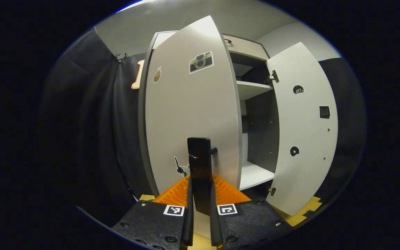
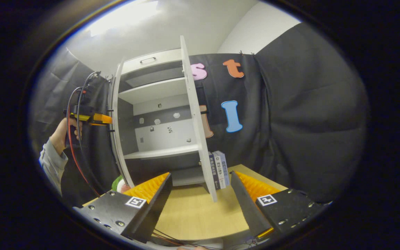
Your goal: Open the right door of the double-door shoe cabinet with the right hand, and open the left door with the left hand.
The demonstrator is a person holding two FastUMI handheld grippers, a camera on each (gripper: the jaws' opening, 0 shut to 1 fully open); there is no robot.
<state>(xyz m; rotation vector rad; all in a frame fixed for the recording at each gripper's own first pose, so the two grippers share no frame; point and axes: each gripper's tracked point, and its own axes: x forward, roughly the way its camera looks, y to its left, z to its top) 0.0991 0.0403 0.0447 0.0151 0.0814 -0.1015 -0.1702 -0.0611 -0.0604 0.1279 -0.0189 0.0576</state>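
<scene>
You are standing in a staged recording booth, not a lived-in home. Black cloth (image 2: 300, 114) hangs as the walls, clipped up at the top edge, with a plain white wall and ceiling above it. The pale grey double-door shoe cabinet (image 2: 158, 125) stands on a light wooden worktop (image 2: 193, 215), its white shelves bare. Small picture stickers, a camera sticker (image 1: 201, 62) among them, dot its doors. A few upright books (image 2: 219, 169) lean beside it as the one household touch.

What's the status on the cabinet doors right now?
Left gripper shut on left door handle; left door partly open. Right gripper open, free. Right door wide open.
</scene>
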